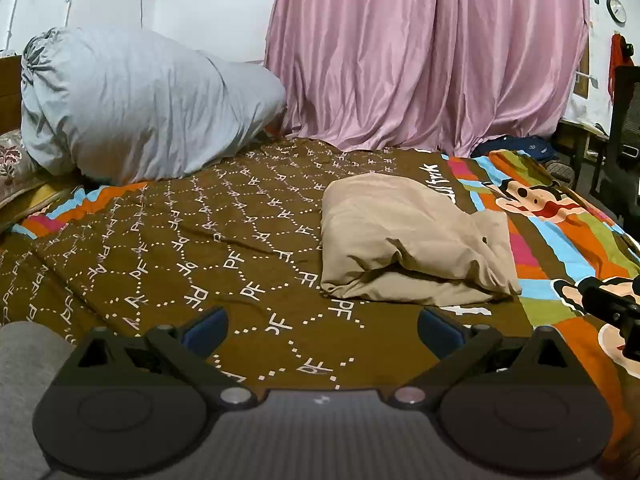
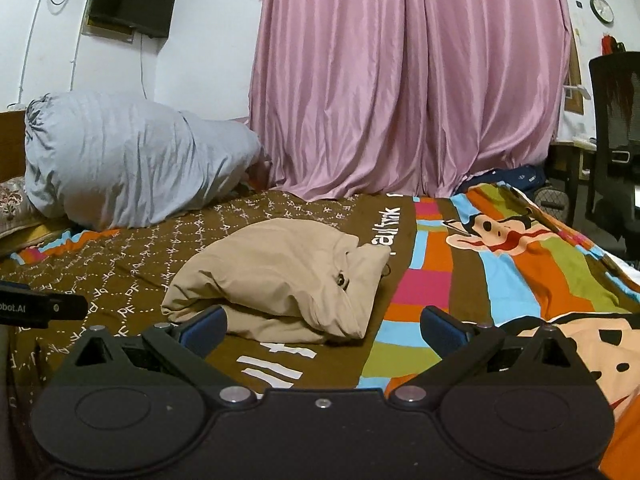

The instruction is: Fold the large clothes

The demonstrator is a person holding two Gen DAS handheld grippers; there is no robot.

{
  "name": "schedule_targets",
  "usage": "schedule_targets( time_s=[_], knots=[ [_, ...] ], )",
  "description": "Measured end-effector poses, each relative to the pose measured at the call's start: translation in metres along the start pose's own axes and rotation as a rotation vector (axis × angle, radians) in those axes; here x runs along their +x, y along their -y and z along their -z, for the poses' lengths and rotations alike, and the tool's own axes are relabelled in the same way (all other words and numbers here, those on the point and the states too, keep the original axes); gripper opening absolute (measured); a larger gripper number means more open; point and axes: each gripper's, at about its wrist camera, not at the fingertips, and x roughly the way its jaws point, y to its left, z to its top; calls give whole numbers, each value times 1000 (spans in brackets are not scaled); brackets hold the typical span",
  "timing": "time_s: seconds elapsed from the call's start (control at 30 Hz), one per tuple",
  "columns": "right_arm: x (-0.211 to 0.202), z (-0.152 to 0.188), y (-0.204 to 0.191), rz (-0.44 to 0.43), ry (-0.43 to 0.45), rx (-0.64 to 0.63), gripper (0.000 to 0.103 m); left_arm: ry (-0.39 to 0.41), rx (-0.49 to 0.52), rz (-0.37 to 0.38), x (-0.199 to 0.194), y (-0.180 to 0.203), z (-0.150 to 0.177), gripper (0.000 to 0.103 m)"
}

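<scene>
Both claws spread wide, holding nothing: folded beige garment (image 1: 412, 240) lies on the bedspread (image 1: 224, 248) ahead and right of the left claw (image 1: 322, 326), ahead and slightly left of the right claw (image 2: 324, 326), long axis running near-to-far.

Tan garment bundled on a patterned bed, seen past the spread fingers of the right gripper (image 2: 322, 326).

The beige garment (image 2: 280, 280) lies folded in a loose heap on the brown part of the bedspread (image 2: 460, 280), its near edge just beyond the left blue fingertip (image 2: 204, 326). Nothing sits between the fingers. A grey bundle (image 2: 132, 160) rests by the pink curtain (image 2: 404, 80); the black piece at the left edge (image 2: 44, 306) is probably the other gripper.
</scene>
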Motion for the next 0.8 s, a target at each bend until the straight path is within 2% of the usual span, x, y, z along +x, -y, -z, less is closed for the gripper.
schedule_targets(
  time_s=[0.8],
  knots=[
    [2, 1, 2, 10, -6, 16, 102, -15, -6, -9, 3, -3, 1, 102]
  ],
)
